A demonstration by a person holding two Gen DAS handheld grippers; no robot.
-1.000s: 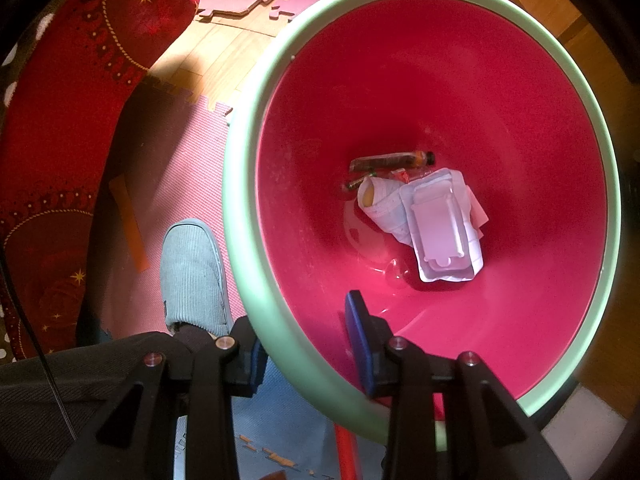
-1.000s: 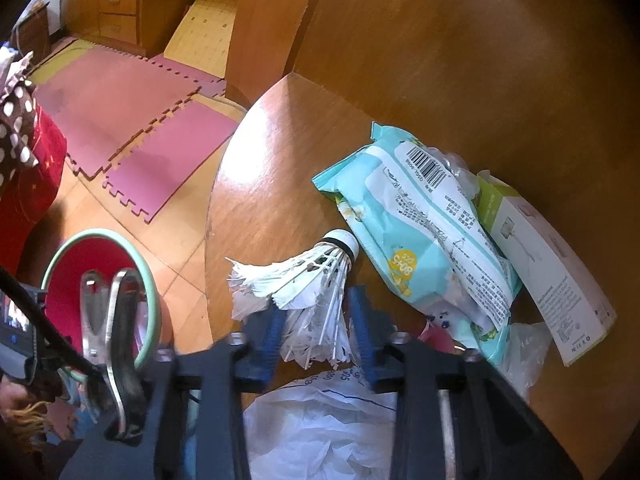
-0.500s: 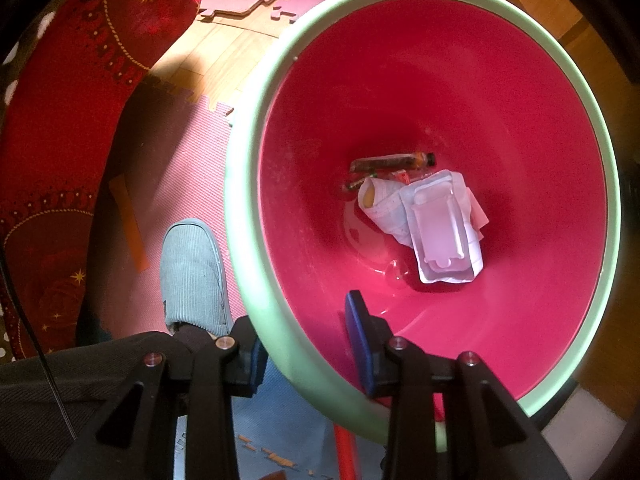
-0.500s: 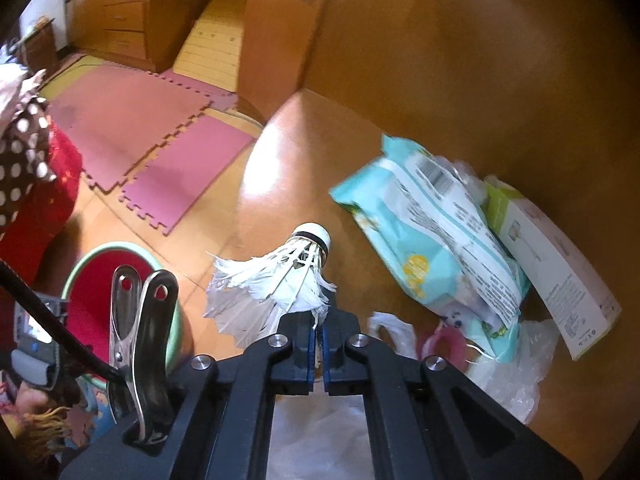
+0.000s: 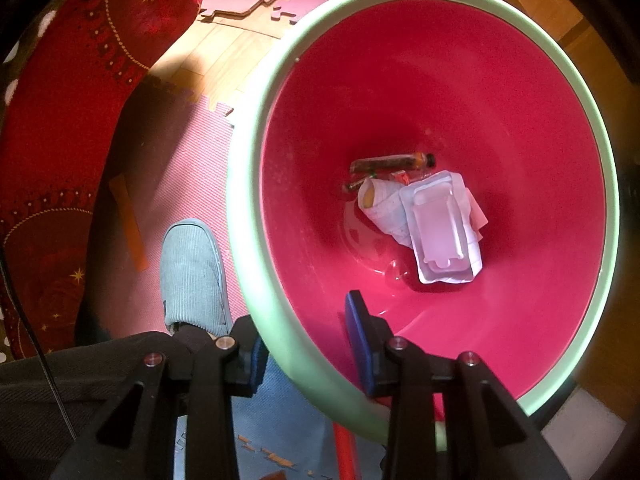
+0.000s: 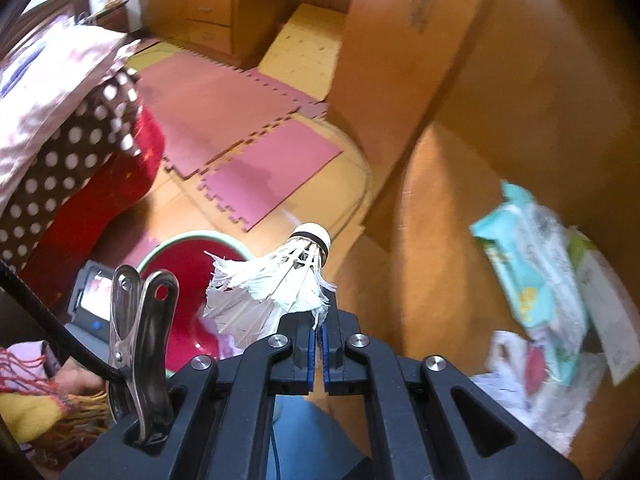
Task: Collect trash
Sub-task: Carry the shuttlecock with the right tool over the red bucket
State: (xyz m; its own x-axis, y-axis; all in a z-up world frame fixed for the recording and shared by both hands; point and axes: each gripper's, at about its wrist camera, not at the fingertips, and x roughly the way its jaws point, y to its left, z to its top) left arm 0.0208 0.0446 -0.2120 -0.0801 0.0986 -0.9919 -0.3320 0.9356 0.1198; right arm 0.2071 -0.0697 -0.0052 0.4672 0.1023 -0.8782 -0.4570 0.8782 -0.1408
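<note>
Right gripper (image 6: 316, 344) clamped on shuttlecock (image 6: 276, 284) feathers, cork end forward, held above floor beside table (image 6: 440, 216). Left gripper (image 5: 306, 350) pinches bin (image 5: 256, 280) rim, one finger inside, one outside.

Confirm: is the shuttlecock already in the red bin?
No. The shuttlecock is pinched by its feathers in the right gripper, above the table edge, outside the red bin.

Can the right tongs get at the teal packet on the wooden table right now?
Probably not: the right tongs are shut on the shuttlecock, so nothing else fits between them. The teal packet itself lies uncovered.
</note>
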